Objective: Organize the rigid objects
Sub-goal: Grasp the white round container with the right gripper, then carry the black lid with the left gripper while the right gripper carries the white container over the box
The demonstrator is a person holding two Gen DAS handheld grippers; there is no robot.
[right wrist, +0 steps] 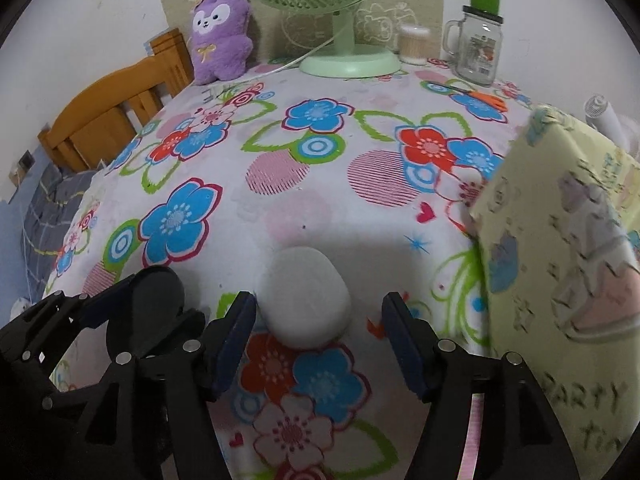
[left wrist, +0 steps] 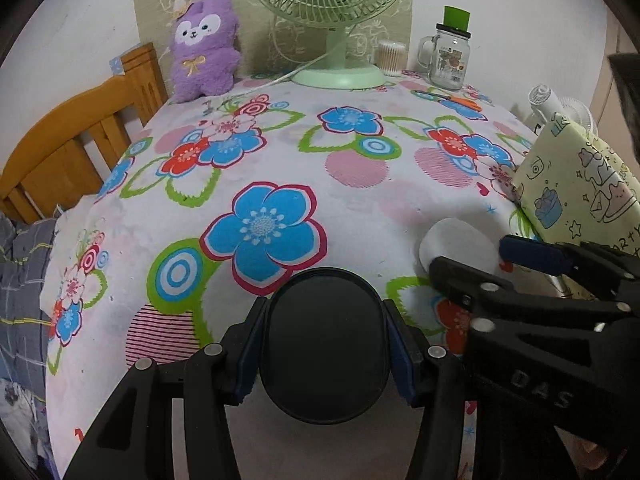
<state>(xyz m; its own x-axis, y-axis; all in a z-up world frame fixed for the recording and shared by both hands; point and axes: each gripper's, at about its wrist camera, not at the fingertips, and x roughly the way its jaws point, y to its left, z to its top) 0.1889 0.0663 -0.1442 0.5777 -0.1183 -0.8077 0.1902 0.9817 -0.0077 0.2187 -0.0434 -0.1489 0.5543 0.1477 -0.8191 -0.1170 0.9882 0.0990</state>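
A black oval case (left wrist: 324, 352) sits upright between the blue pads of my left gripper (left wrist: 323, 320), which is shut on it and holds it just above the floral tablecloth (left wrist: 280, 152). A white oval case (right wrist: 306, 300) lies flat on the cloth. My right gripper (right wrist: 319, 306) stands open around its near end, with a clear gap on the right side. In the left wrist view the white case (left wrist: 456, 240) shows at the right, behind the right gripper's fingers (left wrist: 524, 250). The black case (right wrist: 150, 308) appears at the lower left of the right wrist view.
A pale yellow cartoon-print box (right wrist: 560, 260) stands at the table's right edge, close to the right gripper. At the back are a green fan (left wrist: 340, 72), a purple plush (left wrist: 204, 48), a glass jar (left wrist: 448, 60), cotton swabs (left wrist: 390, 58) and orange scissors (left wrist: 460, 100). A wooden headboard (left wrist: 80, 144) is at left.
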